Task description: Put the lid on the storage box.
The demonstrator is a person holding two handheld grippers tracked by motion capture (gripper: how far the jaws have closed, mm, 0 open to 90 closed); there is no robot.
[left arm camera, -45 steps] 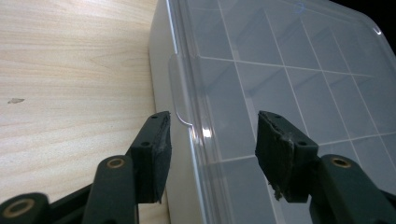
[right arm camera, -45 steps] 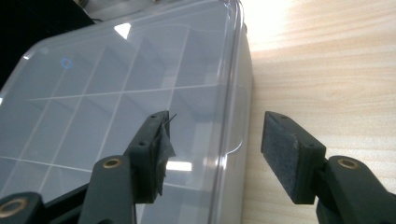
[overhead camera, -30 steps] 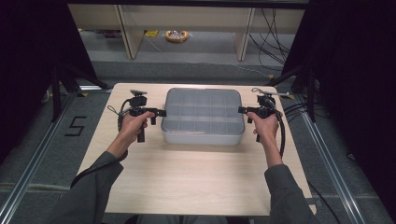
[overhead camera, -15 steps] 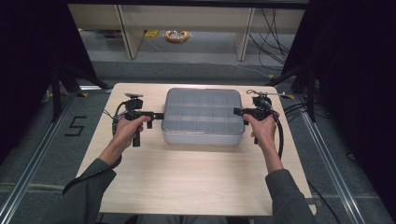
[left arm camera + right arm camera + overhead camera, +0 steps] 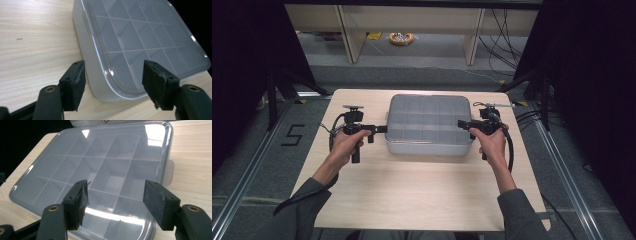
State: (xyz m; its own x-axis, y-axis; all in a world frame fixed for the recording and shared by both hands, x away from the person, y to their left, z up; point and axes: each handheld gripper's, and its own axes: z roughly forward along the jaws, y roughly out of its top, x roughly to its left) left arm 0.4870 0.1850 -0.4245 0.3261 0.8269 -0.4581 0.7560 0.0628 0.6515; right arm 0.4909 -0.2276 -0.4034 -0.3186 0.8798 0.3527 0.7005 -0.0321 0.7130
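Observation:
A translucent grey compartment box (image 5: 429, 125) with its lid on sits at the far middle of the wooden table (image 5: 412, 195). My left gripper (image 5: 382, 129) points at the box's left side. In the left gripper view its jaws (image 5: 113, 82) stand apart around the near corner of the box (image 5: 140, 35), and the pads do not press on it. My right gripper (image 5: 460, 123) reaches over the right edge. In the right gripper view the gripper (image 5: 116, 202) hovers open above the lid (image 5: 105, 162). Both pairs of jaws have just been opening.
A small lid tab (image 5: 169, 172) sticks out on the box's side. Bare wood lies between the box and the near table edge. On the floor are a "5" mark (image 5: 294, 134) at the left, cables (image 5: 532, 117) at the right and a yellow ring (image 5: 401, 38) far back.
Both hands have shifted slightly toward the near side along the box's ends. The box has stayed in place.

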